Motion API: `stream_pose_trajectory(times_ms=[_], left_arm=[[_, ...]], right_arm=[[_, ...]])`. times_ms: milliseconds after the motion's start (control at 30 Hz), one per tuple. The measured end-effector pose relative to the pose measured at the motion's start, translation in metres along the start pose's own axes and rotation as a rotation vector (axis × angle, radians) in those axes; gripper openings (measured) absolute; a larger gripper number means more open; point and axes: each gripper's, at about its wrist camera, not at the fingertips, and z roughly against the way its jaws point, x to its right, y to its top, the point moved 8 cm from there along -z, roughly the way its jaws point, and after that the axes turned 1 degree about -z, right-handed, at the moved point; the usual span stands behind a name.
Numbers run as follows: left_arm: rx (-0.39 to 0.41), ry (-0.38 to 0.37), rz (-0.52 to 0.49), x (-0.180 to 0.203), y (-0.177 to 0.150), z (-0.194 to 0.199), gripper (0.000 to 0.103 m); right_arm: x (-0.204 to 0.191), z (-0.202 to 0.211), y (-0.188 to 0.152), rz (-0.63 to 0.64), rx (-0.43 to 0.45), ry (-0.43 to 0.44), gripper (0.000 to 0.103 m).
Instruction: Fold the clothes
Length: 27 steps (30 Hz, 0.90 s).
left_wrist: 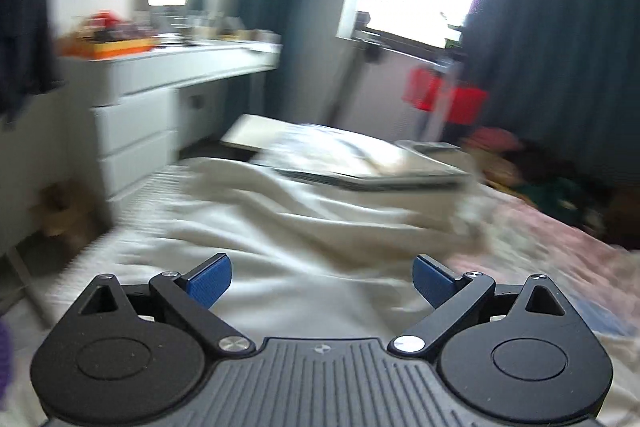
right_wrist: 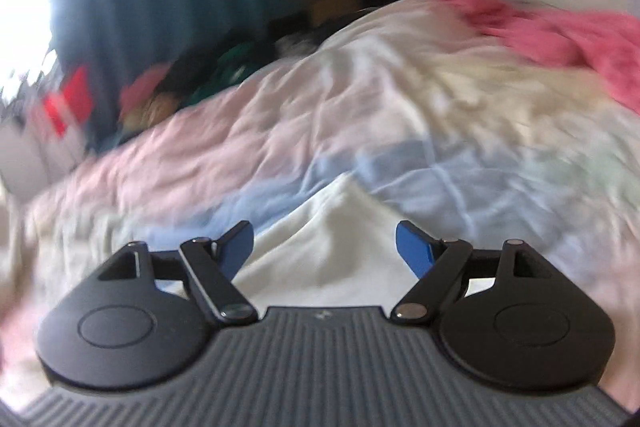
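- White cloth [left_wrist: 304,227] lies rumpled on the bed [right_wrist: 460,155], just ahead of and under both tongs (frames blurred).
- Looks soft, light, floppy; take an edge or corner, likely the peak [right_wrist: 344,187].
- Left tongs [left_wrist: 322,281] wide apart, holding nothing.
- Right tongs [right_wrist: 325,249] wide apart, holding nothing.

Matt black plastic on the left gripper [left_wrist: 322,281] and right gripper [right_wrist: 325,251], with textured blue pads [left_wrist: 210,283], shiny metal pivot screws [left_wrist: 407,343] and a ribbed grey body [right_wrist: 320,367]. Soft, creased white cloth [left_wrist: 280,239]. Fuzzy pink knit blanket [right_wrist: 560,35]. Smooth white dresser [left_wrist: 136,131], faintly glossy.
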Motion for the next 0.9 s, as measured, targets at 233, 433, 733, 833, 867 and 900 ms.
stream_pose_trajectory(times_ms=[233, 433, 733, 833, 867, 900], left_arm=[[-0.025, -0.126, -0.158, 0.094, -0.049, -0.082, 0.098], [-0.085, -0.158, -0.189, 0.095, -0.089, -0.116, 0.098], [-0.085, -0.147, -0.184, 0.085, -0.087, -0.145, 0.098], [-0.097, -0.144, -0.152, 0.078, -0.082, -0.146, 0.098], [-0.093, -0.142, -0.145, 0.076, -0.080, -0.144, 0.098], [-0.085, -0.141, -0.141, 0.074, -0.078, -0.141, 0.098]], right_arm=[[0.039, -0.030, 0.007, -0.119, -0.022, 0.064, 0.080], [0.076, -0.064, -0.014, -0.142, -0.116, 0.089, 0.082], [0.065, -0.054, -0.007, 0.017, -0.053, 0.024, 0.011], [0.079, -0.046, 0.001, 0.000, -0.012, -0.027, 0.010], [0.086, -0.046, 0.002, -0.016, -0.007, -0.057, 0.010], [0.093, -0.046, 0.003, -0.027, -0.003, -0.099, 0.003]])
